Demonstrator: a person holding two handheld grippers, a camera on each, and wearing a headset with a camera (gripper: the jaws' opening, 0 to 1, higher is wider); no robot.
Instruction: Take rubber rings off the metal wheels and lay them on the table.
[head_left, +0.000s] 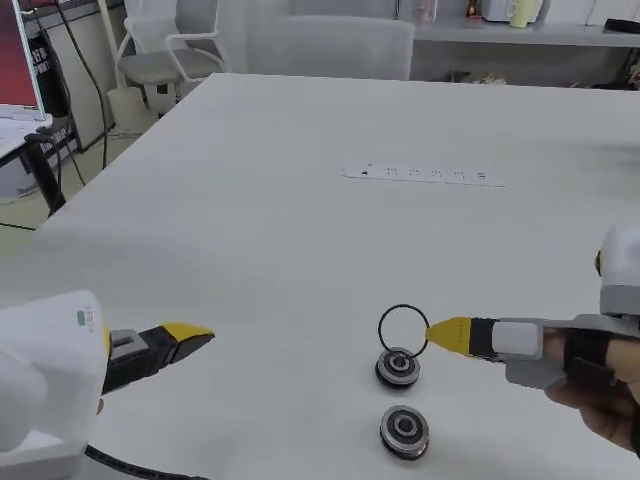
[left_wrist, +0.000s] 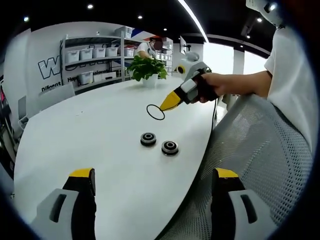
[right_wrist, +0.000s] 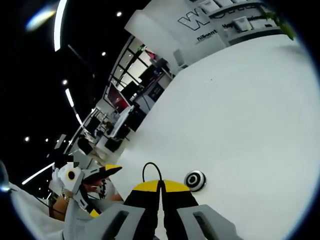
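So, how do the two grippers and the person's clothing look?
Both have black jaws with yellow tips. The left gripper has a white body with a green mark, and a black cable trails under it. The right gripper has a grey-and-white body. The person wears a white short sleeve.

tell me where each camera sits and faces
Head view: on the person's head, looking down at the wheels; left gripper, right gripper, a hand show.
Left gripper view: on the left gripper, facing the person's arm across the wheels; own jaws open.
Right gripper view: on the right gripper, facing the left one; own jaws shut on the rubber ring.
All share the ring.
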